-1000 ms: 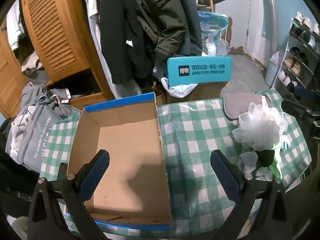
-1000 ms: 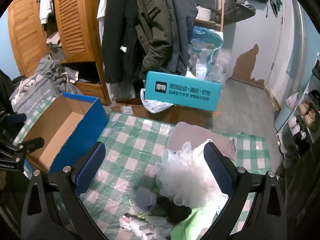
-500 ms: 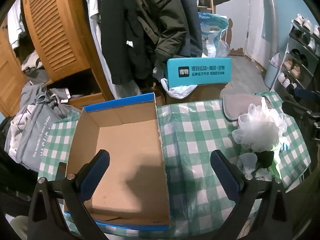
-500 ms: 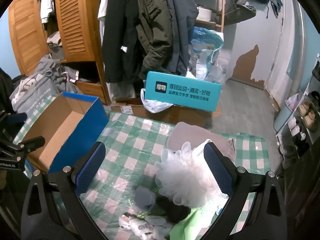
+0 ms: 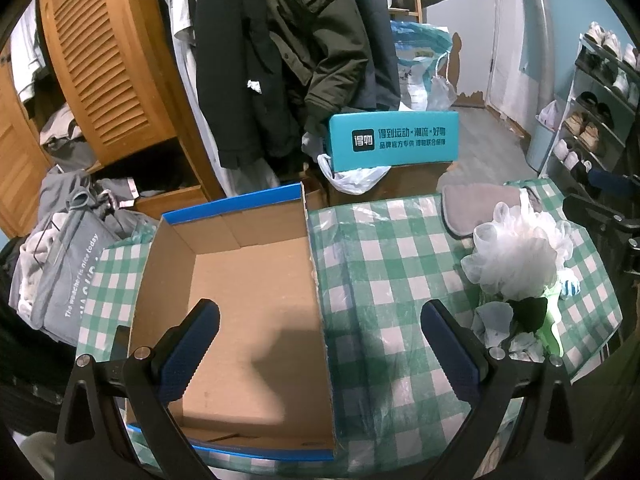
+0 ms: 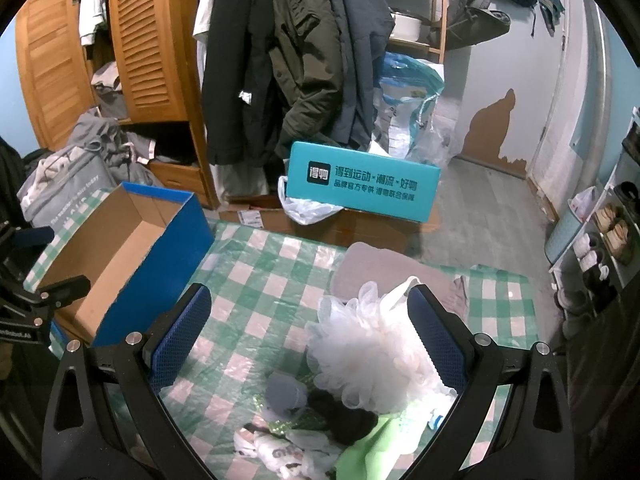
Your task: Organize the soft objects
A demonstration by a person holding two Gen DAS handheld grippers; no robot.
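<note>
An empty cardboard box with blue outer sides (image 5: 248, 292) (image 6: 120, 248) sits on the left of the green checked tablecloth (image 5: 384, 264) (image 6: 256, 280). A white mesh bath pouf (image 5: 520, 252) (image 6: 372, 356) tops a pile of soft things on the right: a grey cloth (image 5: 476, 204) (image 6: 384, 272), a grey sock (image 6: 286, 394), a black item (image 6: 344, 416), a green cloth (image 6: 372, 448). My left gripper (image 5: 320, 340) is open and empty above the box's near right wall. My right gripper (image 6: 310, 336) is open and empty, just above the pile.
A teal box (image 5: 392, 140) (image 6: 360, 182) stands behind the table on cartons. Coats (image 5: 300, 52) hang beside a wooden louvred wardrobe (image 5: 104, 64). Grey clothes (image 5: 60, 264) are heaped at the left. A shoe rack (image 5: 592, 112) lines the right wall.
Both views have shifted only slightly; the left gripper has eased a little. Both grippers stay open and empty, and nothing on the table has moved.
</note>
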